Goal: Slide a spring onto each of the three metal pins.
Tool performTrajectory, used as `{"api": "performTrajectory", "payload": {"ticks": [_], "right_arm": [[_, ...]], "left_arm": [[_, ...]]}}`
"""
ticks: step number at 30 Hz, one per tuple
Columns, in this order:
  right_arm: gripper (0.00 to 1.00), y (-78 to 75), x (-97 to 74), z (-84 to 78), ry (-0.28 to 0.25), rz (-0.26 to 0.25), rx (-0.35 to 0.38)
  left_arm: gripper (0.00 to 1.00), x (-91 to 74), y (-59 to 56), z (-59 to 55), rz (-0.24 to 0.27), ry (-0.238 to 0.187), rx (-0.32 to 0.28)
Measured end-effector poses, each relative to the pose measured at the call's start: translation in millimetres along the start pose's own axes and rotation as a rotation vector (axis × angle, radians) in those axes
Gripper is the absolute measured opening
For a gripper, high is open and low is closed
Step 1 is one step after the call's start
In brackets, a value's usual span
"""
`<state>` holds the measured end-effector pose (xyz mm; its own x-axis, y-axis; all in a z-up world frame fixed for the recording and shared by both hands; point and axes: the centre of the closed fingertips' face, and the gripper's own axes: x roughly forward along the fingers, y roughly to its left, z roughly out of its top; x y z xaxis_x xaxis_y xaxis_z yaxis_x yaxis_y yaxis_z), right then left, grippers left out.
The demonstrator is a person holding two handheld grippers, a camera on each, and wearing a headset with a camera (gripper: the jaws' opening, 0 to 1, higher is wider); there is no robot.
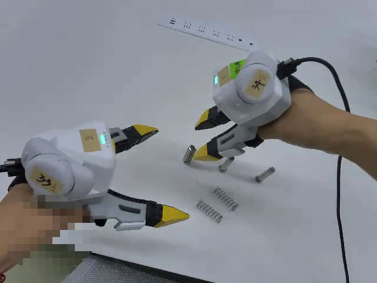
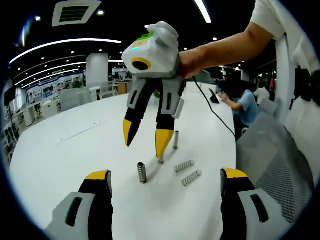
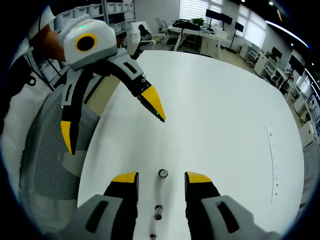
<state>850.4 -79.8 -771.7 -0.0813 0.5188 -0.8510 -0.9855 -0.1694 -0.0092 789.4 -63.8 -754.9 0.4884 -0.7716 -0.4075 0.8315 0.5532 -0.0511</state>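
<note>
Left hand-held gripper [image 1: 171, 172] gaped wide and empty at lower left, right hand-held gripper [image 1: 197, 142] stood half open, empty, tips just above the sprung pin [image 1: 188, 154], bare pins [image 1: 225, 165] [image 1: 264, 174] right of it, loose springs [image 1: 225, 198] [image 1: 209, 211] lower centre, white table [image 1: 88, 71] roomy, power strip [image 1: 206, 30] along the top edge.

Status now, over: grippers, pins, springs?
Here: left gripper and right gripper open, empty. One pin with spring; two bare pins; two loose springs. Nothing in the way.

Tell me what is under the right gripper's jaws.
A bare metal pin stands on the table beneath the right gripper, jaws open. The lower jaw covers the pin's top in the head view, so contact cannot be told.
</note>
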Motion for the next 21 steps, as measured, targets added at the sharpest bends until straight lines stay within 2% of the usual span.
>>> {"api": "performTrajectory", "payload": {"ticks": [9, 21], "right_arm": [[0.54, 13.3, -31.3, -10.9, -0.062, -0.047, 0.038], [0.71, 37.5, -69.2, -38.2, -0.18, -0.114, 0.14]], "left_arm": [[0.92, -2.3, -3.5, 2.1, -0.011, 0.022, 0.034], [0.91, -4.3, -8.6, 1.8, -0.046, 0.085, 0.102]]}}
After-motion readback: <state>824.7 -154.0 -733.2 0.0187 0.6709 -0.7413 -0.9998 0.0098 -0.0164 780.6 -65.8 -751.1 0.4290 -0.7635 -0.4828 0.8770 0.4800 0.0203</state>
